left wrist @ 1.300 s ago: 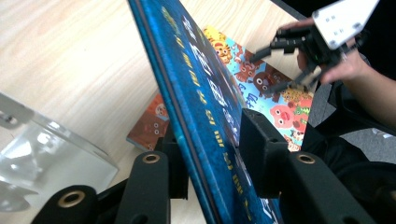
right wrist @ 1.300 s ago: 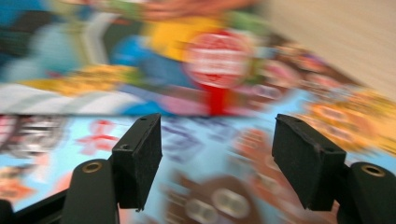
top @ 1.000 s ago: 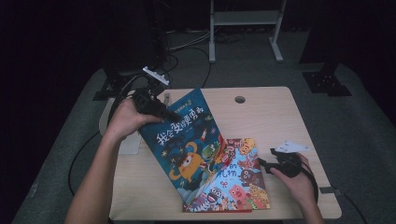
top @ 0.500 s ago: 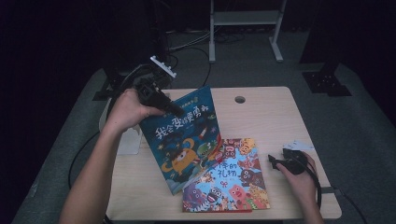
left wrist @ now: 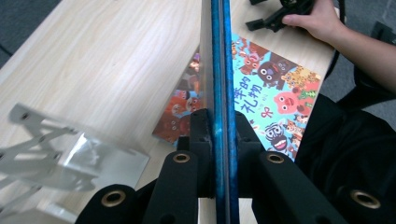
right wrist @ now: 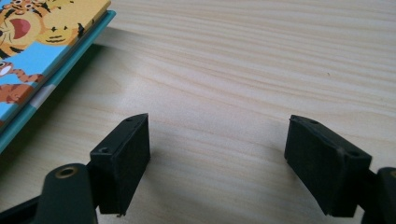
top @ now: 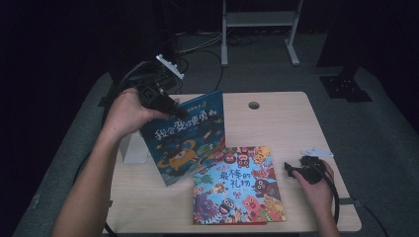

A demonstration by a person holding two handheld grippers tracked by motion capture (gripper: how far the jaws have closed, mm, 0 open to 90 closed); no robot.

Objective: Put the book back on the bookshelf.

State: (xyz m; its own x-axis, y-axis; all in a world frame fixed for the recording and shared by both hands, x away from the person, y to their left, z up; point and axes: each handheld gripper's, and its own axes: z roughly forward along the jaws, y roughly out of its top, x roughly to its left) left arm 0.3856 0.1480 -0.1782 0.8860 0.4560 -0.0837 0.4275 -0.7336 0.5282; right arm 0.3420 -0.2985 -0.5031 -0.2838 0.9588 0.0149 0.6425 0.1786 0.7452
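We've got the blue book [top: 188,136] clamped in the left gripper [top: 170,106], lifted higher now; right gripper [right wrist: 217,158] just opened, empty.

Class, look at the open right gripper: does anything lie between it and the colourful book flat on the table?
Nothing visible: bare table separates the right gripper from the flat book.

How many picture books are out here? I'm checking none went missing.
2. A blue-covered picture book is lifted at a tilt, clamped in the left tongs. A colourful monster-covered picture book lies flat on the wooden table. More could be hidden underneath.
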